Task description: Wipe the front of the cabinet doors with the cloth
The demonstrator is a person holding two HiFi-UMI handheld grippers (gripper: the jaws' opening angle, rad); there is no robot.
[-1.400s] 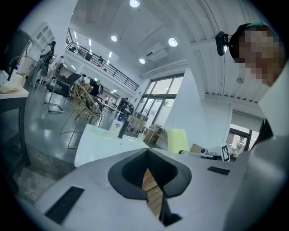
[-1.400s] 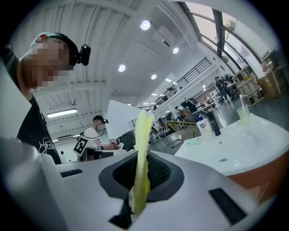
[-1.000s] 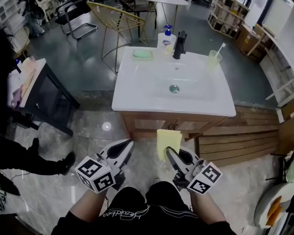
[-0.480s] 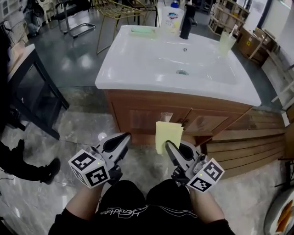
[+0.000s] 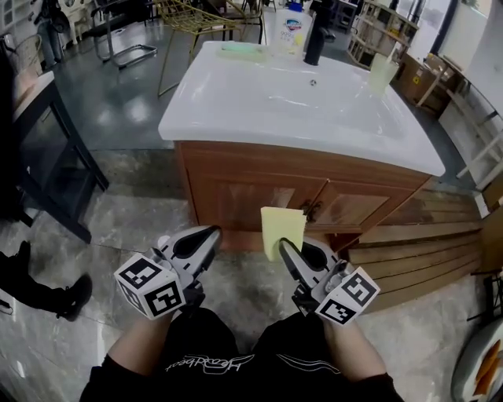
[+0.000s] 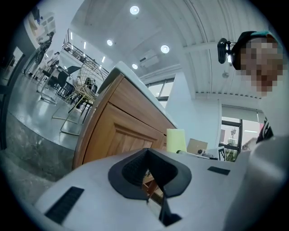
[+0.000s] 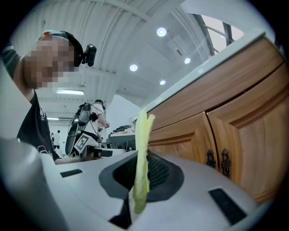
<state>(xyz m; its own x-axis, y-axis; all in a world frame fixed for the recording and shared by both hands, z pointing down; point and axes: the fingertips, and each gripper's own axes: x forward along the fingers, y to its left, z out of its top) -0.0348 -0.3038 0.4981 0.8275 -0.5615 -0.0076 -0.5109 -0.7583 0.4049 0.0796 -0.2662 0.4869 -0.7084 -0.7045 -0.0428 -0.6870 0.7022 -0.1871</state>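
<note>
Right gripper view: right gripper (image 7: 141, 180) jaws pinch thin folded yellow cloth (image 7: 142, 144); left gripper (image 6: 151, 180) jaws together.

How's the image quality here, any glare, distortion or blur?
Head view: sharp and evenly lit, soft glare on the glossy white sink top and dark polished floor. Left gripper view: fisheye bends the brown wooden cabinet, corners black, round ceiling lights glow white. Right gripper view: same fisheye; the folded yellow cloth, close to the lens, looks slightly soft.

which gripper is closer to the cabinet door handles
Right. The right gripper, shut on the yellow cloth, is just in front of the door handles; the left gripper is farther off to their left.
</note>
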